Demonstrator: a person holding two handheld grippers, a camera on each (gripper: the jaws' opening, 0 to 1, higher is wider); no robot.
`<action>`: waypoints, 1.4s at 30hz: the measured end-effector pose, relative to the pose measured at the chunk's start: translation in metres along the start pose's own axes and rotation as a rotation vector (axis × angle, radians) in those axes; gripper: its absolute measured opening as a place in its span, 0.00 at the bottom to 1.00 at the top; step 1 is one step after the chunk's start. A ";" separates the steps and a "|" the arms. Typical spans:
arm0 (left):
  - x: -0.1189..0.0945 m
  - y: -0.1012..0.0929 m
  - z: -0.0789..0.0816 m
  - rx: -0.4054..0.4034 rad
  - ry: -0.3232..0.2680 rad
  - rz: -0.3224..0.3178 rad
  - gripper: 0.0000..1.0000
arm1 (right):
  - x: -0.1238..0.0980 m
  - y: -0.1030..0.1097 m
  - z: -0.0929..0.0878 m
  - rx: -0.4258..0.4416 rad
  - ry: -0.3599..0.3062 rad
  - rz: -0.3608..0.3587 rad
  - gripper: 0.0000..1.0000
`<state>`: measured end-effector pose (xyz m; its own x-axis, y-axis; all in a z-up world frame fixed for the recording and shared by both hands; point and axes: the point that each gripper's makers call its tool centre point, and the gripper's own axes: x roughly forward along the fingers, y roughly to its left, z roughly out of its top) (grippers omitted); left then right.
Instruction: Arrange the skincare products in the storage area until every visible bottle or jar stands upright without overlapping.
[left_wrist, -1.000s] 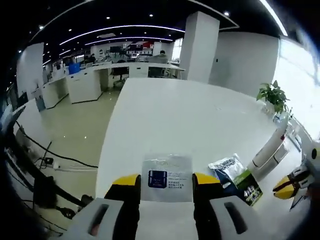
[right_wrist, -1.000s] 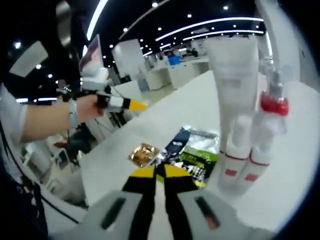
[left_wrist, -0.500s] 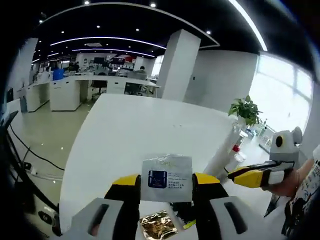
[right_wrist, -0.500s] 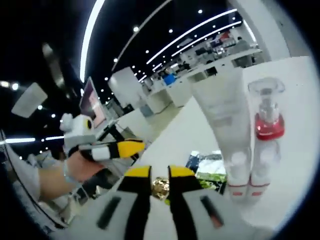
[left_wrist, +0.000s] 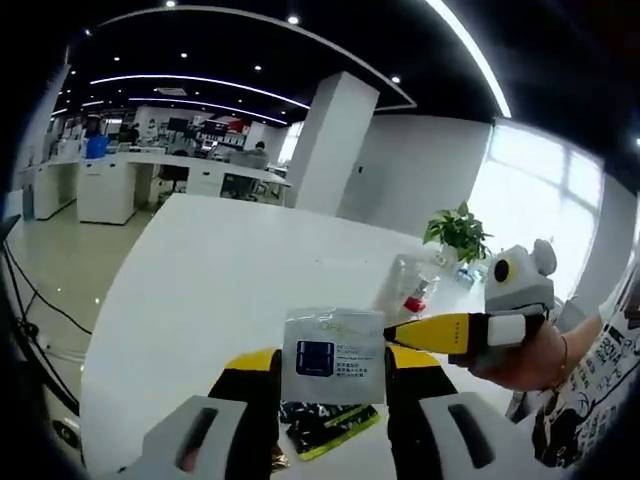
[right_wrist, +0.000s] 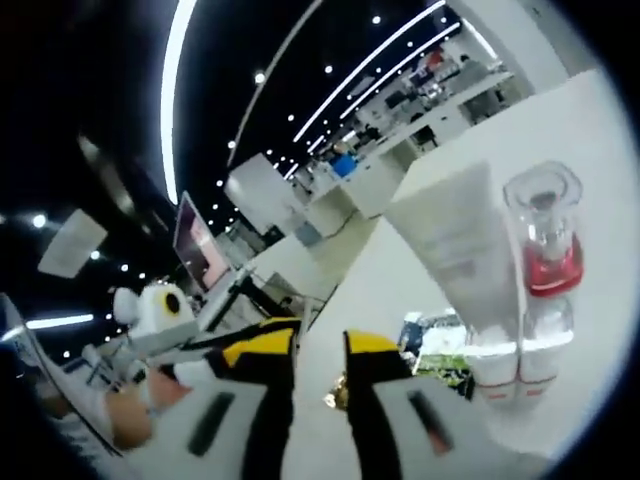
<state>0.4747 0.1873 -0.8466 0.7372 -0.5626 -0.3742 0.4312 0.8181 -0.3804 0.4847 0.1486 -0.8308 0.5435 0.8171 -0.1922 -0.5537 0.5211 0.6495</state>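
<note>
My left gripper (left_wrist: 333, 365) is shut on a white sachet (left_wrist: 333, 342) with a blue square, held up above the white table (left_wrist: 230, 270). A dark and green sachet (left_wrist: 320, 428) lies below it. My right gripper (left_wrist: 400, 333) reaches in from the right, its yellow tip beside the sachet. In the right gripper view, my right gripper (right_wrist: 320, 350) has a narrow gap between its jaws, with nothing in it. Ahead stand a white tube (right_wrist: 455, 250), a clear pump bottle (right_wrist: 545, 255) with red liquid, and two small white bottles (right_wrist: 492, 368). The green sachet (right_wrist: 440, 340) and a gold sachet (right_wrist: 338, 398) lie flat.
A potted plant (left_wrist: 457, 232) stands at the table's far right, near a big window. The upright bottles (left_wrist: 408, 287) are far ahead in the left gripper view. The left gripper (right_wrist: 240, 338), held by a hand (right_wrist: 120, 420), crowds in from the left in the right gripper view.
Both views have swung. The two grippers have come close together. The left one still holds the white sachet. The right jaws have parted a little.
</note>
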 end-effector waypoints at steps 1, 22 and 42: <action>0.001 -0.003 -0.002 0.006 0.002 -0.002 0.43 | 0.000 0.000 0.000 0.000 0.001 -0.002 0.17; -0.001 -0.015 -0.036 -0.063 0.043 -0.071 0.35 | -0.006 -0.013 -0.013 0.051 0.104 -0.018 0.00; -0.022 -0.008 -0.034 -0.360 0.034 -0.193 0.01 | 0.004 0.009 -0.004 -0.065 0.116 0.028 0.00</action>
<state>0.4374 0.1896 -0.8637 0.6404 -0.7101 -0.2927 0.3456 0.6068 -0.7158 0.4794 0.1577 -0.8289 0.4527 0.8528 -0.2605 -0.6097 0.5092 0.6074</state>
